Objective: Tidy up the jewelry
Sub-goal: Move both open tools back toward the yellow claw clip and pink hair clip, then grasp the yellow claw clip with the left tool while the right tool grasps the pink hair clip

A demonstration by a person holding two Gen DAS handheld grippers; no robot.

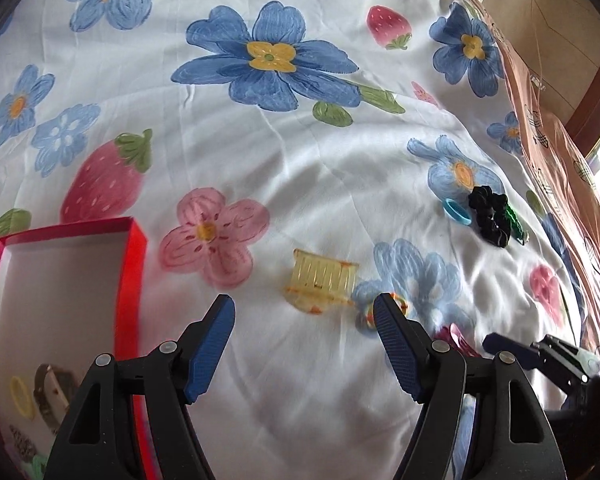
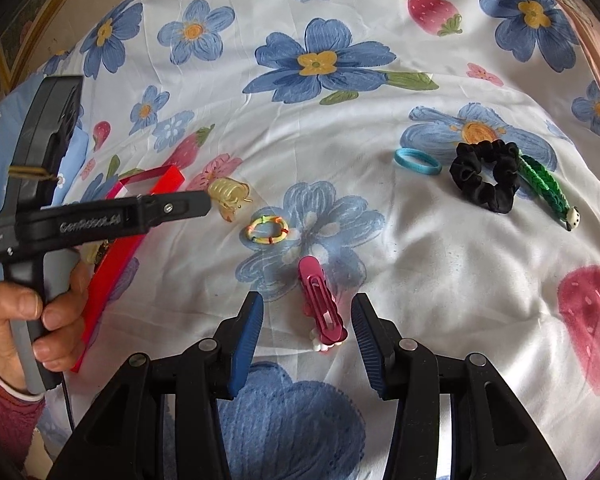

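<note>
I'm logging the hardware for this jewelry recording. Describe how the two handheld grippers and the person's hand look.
Left gripper and right gripper match: black plastic arms, silver pivot pins, ribbed blue pads. The left one's grey-and-black handle bears white "GenRobot.AI" lettering. The bare hand shows a dark red sleeve over a white cuff.

A home bedroom, by the look of it; the work surface is a soft, wrinkled white bedsheet printed with blue flowers, pink blossoms and red strawberries, swelling like a made bed; a peach-pink patterned quilt lies bunched along its far edge; beyond that a dark brown wooden frame and a beige wall catch daylight; hair accessories scattered on the sheet suit a private room.
</note>
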